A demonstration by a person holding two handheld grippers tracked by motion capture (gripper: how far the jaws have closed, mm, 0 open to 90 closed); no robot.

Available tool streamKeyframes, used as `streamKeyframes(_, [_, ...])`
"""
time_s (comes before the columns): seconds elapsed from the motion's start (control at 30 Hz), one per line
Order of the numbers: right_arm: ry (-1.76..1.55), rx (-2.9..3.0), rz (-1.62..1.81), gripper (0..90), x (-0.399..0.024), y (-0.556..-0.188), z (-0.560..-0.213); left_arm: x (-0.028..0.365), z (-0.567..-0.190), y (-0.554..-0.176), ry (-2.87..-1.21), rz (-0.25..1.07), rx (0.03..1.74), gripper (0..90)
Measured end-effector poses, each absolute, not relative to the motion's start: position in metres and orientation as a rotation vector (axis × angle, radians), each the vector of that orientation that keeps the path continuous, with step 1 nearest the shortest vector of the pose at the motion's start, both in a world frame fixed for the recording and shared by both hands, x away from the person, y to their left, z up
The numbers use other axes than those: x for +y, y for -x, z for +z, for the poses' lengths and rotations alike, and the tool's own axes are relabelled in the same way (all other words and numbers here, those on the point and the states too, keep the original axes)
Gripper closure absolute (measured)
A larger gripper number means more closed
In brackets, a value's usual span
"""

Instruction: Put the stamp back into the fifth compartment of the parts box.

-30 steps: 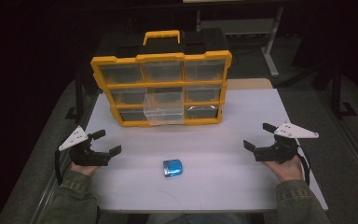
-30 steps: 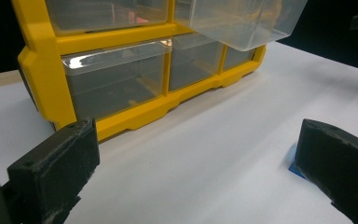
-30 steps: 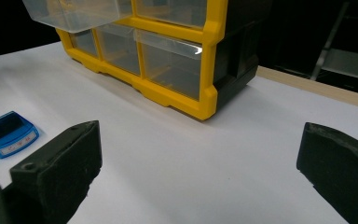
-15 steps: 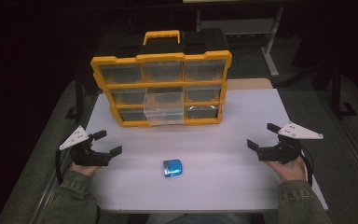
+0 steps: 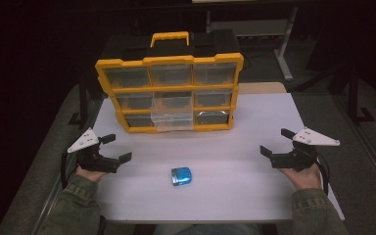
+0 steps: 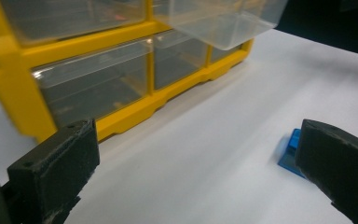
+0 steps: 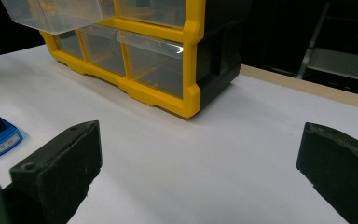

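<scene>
Two tools wait at the near edge of the white surface (image 5: 254, 196): the left hand-held gripper (image 5: 111, 148) and the right hand-held gripper (image 5: 276, 143), each with jaws spread and nothing between them. Nothing looks begun. Between them, nearer the left one, lies a small blue case (image 5: 181, 176), untouched. Farther back stands the yellow drawer organizer (image 5: 169, 90); its middle clear drawer (image 5: 172, 112) is pulled out and looks empty, as do the others.

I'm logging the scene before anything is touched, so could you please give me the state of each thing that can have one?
Left gripper: open, holding nothing.
Right gripper: open, holding nothing.
Yellow organizer: standing upright on the table.
Centre drawer: pulled out; it looks empty.
Other drawers: pushed in.
Blue object: lying flat on the table, untouched.
</scene>
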State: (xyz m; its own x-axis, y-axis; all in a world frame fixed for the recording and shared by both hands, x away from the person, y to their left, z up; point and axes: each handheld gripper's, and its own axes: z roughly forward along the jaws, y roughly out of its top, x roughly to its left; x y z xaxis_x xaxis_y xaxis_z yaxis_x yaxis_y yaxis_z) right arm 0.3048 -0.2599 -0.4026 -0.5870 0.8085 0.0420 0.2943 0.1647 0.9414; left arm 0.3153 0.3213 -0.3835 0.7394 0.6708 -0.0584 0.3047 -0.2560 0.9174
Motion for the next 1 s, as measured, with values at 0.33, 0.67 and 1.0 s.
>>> streamKeyframes(0.33, [-1.034,1.961,1.428,0.0,-0.26,-0.304,-0.401,0.297,-0.37,-0.316,-1.92,0.414,0.668,0.0])
streamKeyframes(0.67, [-1.026,1.96,1.437,0.0,-0.259,-0.303,-0.4,0.278,-0.367,-0.323,-2.0,0.376,0.627,0.0])
streamKeyframes(1.0, [-1.031,1.965,1.442,0.0,-0.26,-0.303,-0.401,0.26,-0.363,-0.33,-2.041,0.337,0.585,0.0])
